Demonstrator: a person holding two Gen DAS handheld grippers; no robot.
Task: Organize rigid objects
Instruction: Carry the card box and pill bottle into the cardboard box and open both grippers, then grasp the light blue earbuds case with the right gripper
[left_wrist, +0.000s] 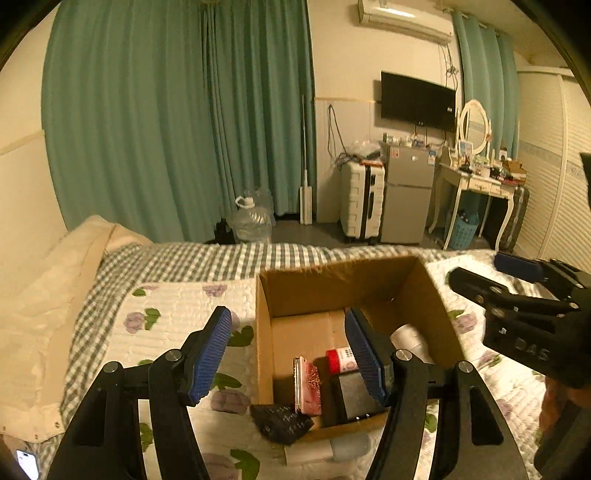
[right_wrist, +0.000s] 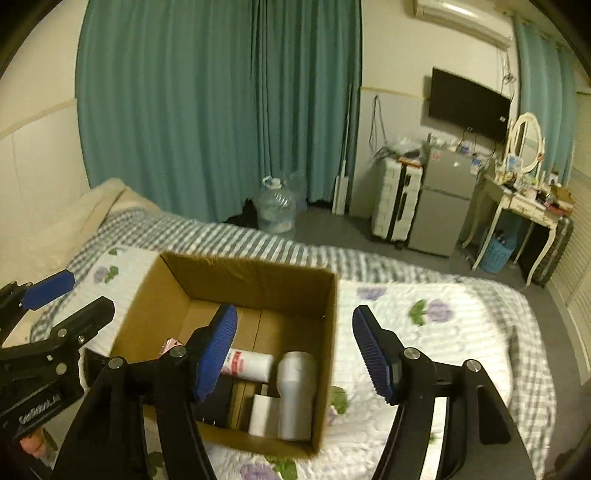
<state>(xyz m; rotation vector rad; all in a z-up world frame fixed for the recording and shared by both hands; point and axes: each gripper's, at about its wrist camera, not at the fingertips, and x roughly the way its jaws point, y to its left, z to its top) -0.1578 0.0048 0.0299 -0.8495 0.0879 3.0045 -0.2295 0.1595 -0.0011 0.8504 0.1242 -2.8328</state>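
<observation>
An open cardboard box (left_wrist: 373, 275) (right_wrist: 325, 332) stands on the bed. Inside lie a white bottle with a red label (left_wrist: 341, 359) (right_wrist: 249, 365), a white hair dryer (right_wrist: 297, 391) (left_wrist: 410, 341), a pink patterned case (left_wrist: 307, 386) standing on edge, and a dark box (left_wrist: 351, 397). A black pouch (left_wrist: 282, 422) and a white tube (left_wrist: 325, 448) lie on the quilt just in front of the box. My left gripper (left_wrist: 288, 354) is open and empty above the box's near left corner. My right gripper (right_wrist: 295, 350) is open and empty above the box's right side.
The bed has a floral quilt (right_wrist: 424, 332) over a checked blanket (left_wrist: 177, 258), with a pillow (left_wrist: 44, 295) at left. A phone (left_wrist: 27, 463) lies at the near left. Beyond the bed are a water jug (left_wrist: 251, 221), suitcase (left_wrist: 360, 201), small fridge (left_wrist: 406, 192) and dressing table (left_wrist: 476, 184).
</observation>
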